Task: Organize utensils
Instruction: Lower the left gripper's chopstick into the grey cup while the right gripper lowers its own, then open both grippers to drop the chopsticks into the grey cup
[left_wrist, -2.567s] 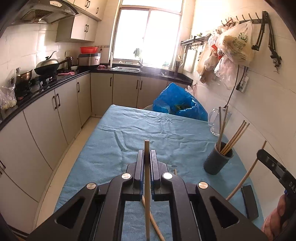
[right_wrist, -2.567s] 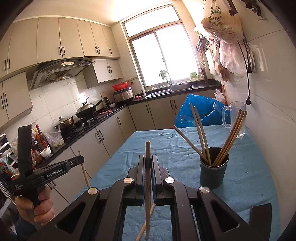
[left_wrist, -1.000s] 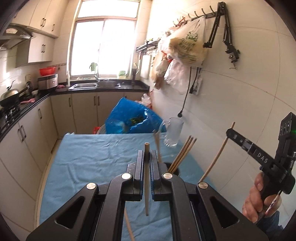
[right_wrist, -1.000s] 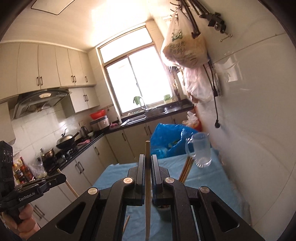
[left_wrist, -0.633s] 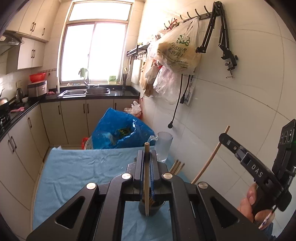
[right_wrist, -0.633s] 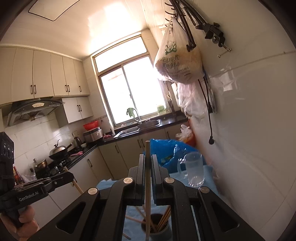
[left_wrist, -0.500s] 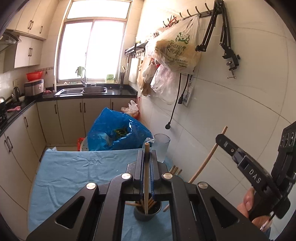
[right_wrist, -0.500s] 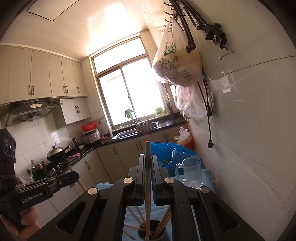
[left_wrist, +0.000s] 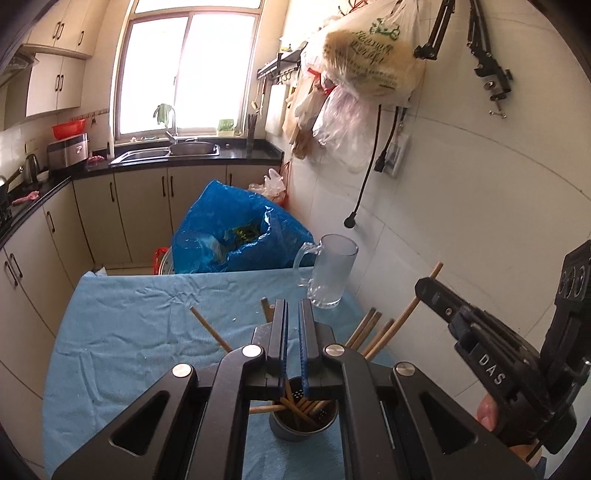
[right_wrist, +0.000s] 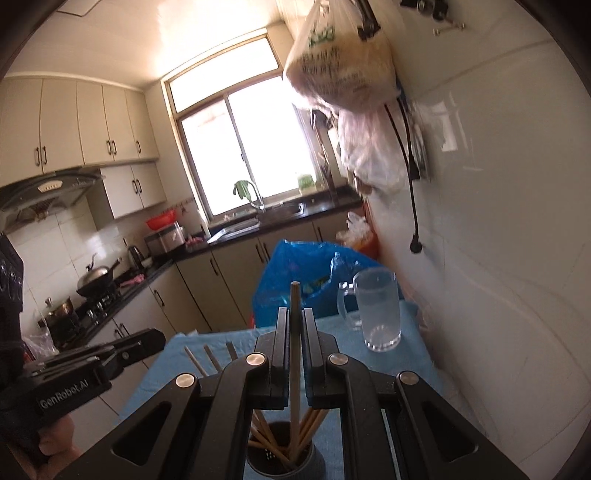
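Note:
A dark grey utensil cup (left_wrist: 303, 424) stands on the blue cloth, holding several wooden chopsticks (left_wrist: 369, 330). My left gripper (left_wrist: 293, 314) hovers right above the cup with its jaws slightly apart and nothing between them. My right gripper (right_wrist: 294, 314) is shut on one wooden chopstick (right_wrist: 294, 295), held upright with its lower end inside the cup (right_wrist: 284, 461). The right gripper also shows in the left wrist view (left_wrist: 432, 288), with the chopstick's end sticking out past it.
A clear glass mug (left_wrist: 332, 273) stands on the table (left_wrist: 122, 332) by the tiled wall, behind the cup. A blue plastic bag (left_wrist: 229, 236) sits beyond the table's far edge. Bags hang on the wall (left_wrist: 365, 62) above. Cabinets and counter run along the left.
Both grippers moved over the cup. My left gripper has let go of its chopstick and it now lies in the cup. My right chopstick has dropped lower into the cup.

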